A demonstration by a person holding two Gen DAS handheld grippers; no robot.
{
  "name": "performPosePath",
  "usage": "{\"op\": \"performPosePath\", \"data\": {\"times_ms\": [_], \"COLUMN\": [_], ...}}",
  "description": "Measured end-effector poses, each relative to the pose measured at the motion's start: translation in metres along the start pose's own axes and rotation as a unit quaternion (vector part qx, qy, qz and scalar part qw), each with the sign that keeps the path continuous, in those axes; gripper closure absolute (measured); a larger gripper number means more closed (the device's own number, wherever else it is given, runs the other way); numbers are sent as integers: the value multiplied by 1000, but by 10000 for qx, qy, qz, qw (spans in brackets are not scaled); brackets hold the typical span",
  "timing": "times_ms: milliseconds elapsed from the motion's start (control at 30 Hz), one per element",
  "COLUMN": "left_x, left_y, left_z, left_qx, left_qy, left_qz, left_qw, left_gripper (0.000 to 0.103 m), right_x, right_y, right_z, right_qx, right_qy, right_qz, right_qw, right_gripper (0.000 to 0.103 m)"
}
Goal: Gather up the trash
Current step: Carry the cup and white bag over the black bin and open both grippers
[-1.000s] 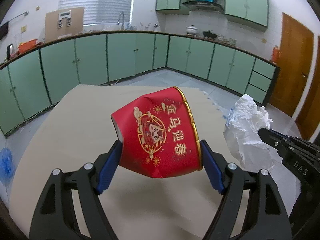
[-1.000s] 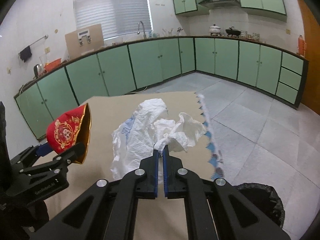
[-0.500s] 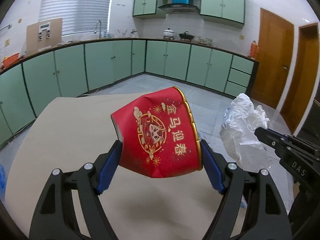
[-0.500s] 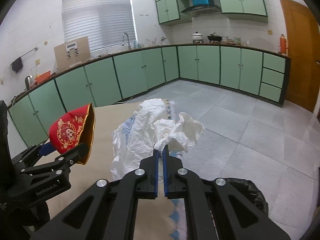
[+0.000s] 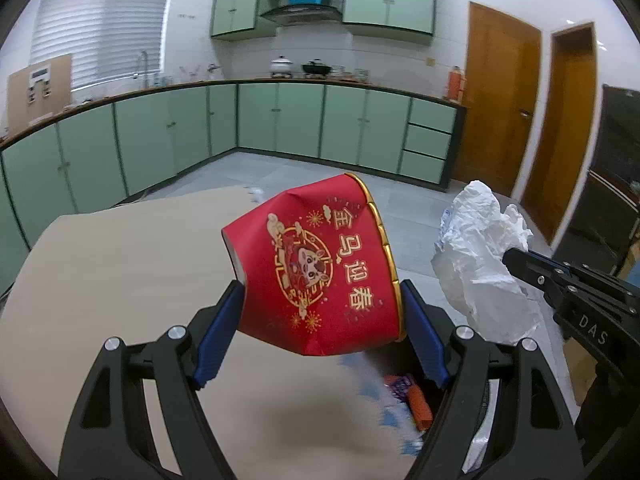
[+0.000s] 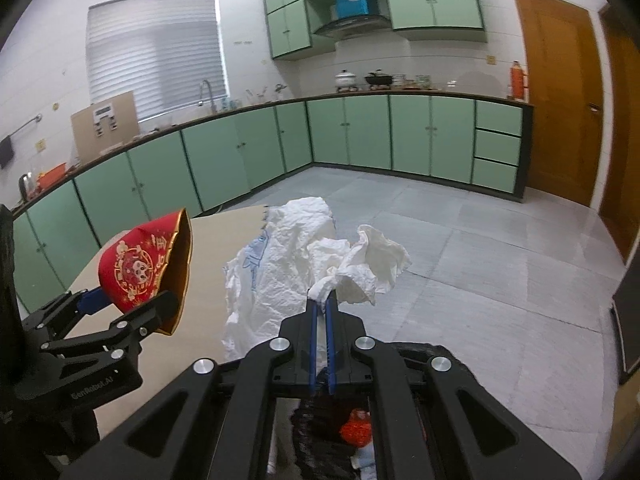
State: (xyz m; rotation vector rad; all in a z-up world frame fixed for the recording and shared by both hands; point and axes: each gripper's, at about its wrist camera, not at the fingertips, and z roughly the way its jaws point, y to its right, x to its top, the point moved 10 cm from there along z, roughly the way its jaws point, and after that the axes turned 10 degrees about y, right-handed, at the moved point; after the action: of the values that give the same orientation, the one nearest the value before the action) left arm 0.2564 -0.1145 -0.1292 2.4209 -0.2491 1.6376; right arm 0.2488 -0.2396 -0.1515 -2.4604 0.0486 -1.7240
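Both loads hang past the table edge [image 5: 248, 196] — left gripper [image 5: 320, 312] clamps cup [image 5: 316, 264], right gripper [image 6: 320, 312] pinches tissue [image 6: 320, 256].

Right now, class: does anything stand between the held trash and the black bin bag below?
Nothing visible does. The red paper bowl in the left tool and the white crumpled wrapper in the right tool hang near the open bin bag.

Home kitchen: green cabinets [image 6: 360, 132], range hood [image 6: 352, 24].

Open floor [image 6: 460, 264] beyond table [image 6: 208, 264]
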Motion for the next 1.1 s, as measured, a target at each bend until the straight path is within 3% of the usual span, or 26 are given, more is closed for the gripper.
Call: {"op": "performPosePath", "data": {"times_ms": [600, 867, 1100], "left_x": [-30, -64, -77], "left_y": [115, 138, 142], "left_z": [41, 70, 87], "left_qx": [-1007, -1246, -1259], "left_qy": [-121, -450, -640], "left_qz": [482, 597, 596], "left_qw": [9937, 9894, 9882], "left_gripper": [28, 28, 26], "right_x": [-31, -63, -74], "right_y": [100, 129, 139], "right_z": [-26, -20, -11], "right_qx": [-866, -1125, -1076], "right_qy": [-99, -356, -434], "right_qz": [330, 484, 516], "right_qw": [9956, 9918, 9919], "right_gripper": [99, 99, 97]}}
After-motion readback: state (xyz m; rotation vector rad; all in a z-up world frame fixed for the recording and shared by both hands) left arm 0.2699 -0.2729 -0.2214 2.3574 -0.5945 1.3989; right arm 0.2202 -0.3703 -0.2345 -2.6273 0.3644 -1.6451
